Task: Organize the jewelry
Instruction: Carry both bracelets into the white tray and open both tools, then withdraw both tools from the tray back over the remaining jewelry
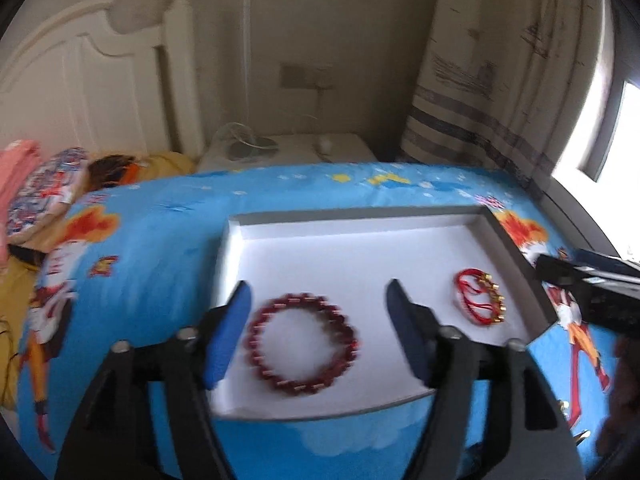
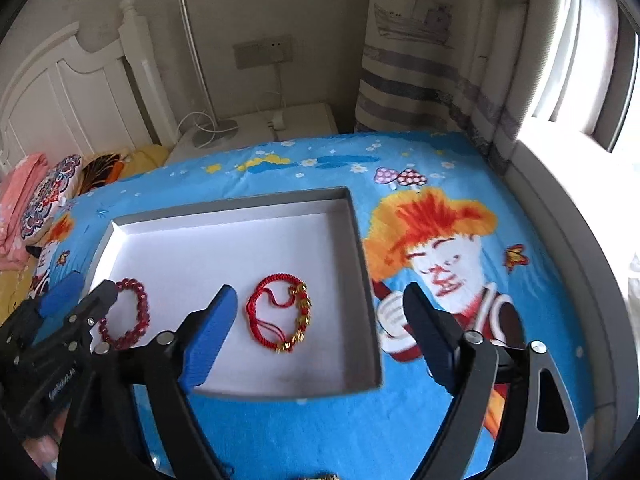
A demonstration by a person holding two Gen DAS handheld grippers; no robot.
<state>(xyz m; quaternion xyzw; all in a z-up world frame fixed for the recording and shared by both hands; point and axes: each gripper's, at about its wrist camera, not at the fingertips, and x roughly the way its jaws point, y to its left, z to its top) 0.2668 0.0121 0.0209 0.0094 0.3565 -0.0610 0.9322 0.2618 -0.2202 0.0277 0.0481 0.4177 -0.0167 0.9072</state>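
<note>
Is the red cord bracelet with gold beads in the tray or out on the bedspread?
In. The red cord bracelet with gold beads lies flat on the shallow grey tray's white floor, inside its walls, near the right side.

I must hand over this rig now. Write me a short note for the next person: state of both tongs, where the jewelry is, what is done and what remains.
Left tongs: open, empty, above the dark red bead bracelet.
Right tongs: open, empty, near the tray's right wall.
Both bracelets lie in the white tray on the blue bedspread: bead bracelet on the left, red cord bracelet with gold charms on the right, apart from each other.
Done: two pieces in the tray.
Left: a gold piece is barely visible at the lower edges of the views; check it.
</note>
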